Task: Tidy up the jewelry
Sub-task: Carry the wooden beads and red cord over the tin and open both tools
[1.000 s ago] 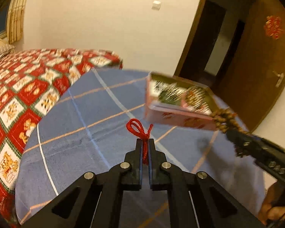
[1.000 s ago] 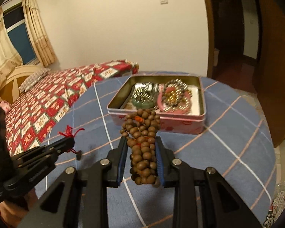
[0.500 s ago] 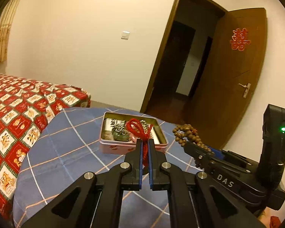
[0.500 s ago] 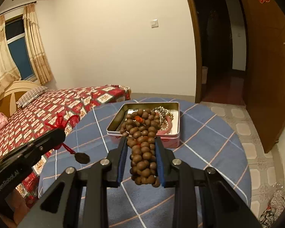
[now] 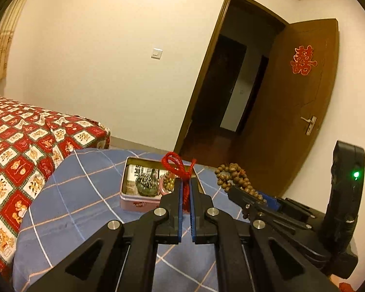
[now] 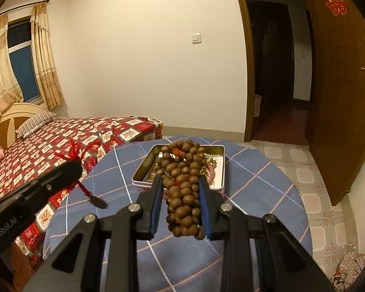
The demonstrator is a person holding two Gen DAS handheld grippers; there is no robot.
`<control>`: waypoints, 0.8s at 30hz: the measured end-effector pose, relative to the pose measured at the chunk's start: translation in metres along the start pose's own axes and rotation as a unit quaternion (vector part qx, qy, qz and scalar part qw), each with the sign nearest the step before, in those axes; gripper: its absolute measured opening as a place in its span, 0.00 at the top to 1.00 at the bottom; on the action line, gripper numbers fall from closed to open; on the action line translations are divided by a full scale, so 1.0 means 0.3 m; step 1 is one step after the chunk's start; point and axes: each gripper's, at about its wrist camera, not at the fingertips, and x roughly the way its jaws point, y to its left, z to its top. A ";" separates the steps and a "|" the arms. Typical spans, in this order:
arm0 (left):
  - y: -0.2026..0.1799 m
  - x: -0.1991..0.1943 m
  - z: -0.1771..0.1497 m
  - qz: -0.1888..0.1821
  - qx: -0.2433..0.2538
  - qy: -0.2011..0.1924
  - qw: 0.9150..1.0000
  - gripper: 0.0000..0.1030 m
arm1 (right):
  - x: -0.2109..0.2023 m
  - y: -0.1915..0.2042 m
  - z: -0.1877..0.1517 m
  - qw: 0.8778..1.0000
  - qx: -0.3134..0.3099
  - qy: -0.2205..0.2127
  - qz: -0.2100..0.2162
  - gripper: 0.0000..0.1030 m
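Observation:
My left gripper [image 5: 187, 182] is shut on a red cord necklace [image 5: 176, 166]; its dark pendant [image 6: 98, 202] hangs below in the right wrist view. My right gripper [image 6: 180, 178] is shut on a bunch of brown wooden beads [image 6: 182, 185], also seen in the left wrist view [image 5: 232, 177]. An open pink tin [image 5: 133, 200] holding several pieces of jewelry sits on the round blue checked table [image 6: 255, 189], ahead of and below both grippers, which are held well above the table.
A bed with a red patterned cover [image 6: 73, 141] touches the table on the left. An open brown door [image 5: 292, 112] and dark doorway are behind on the right. Tiled floor [image 6: 304, 170] lies right of the table.
Both grippers have risen and pulled back from the tin, keeping their loads. The tin now looks smaller and farther away.

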 end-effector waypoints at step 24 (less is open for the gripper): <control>0.058 0.386 0.147 0.016 -0.001 0.021 1.000 0.97 | 0.259 -0.130 0.167 0.999 0.031 0.004 -0.037 0.70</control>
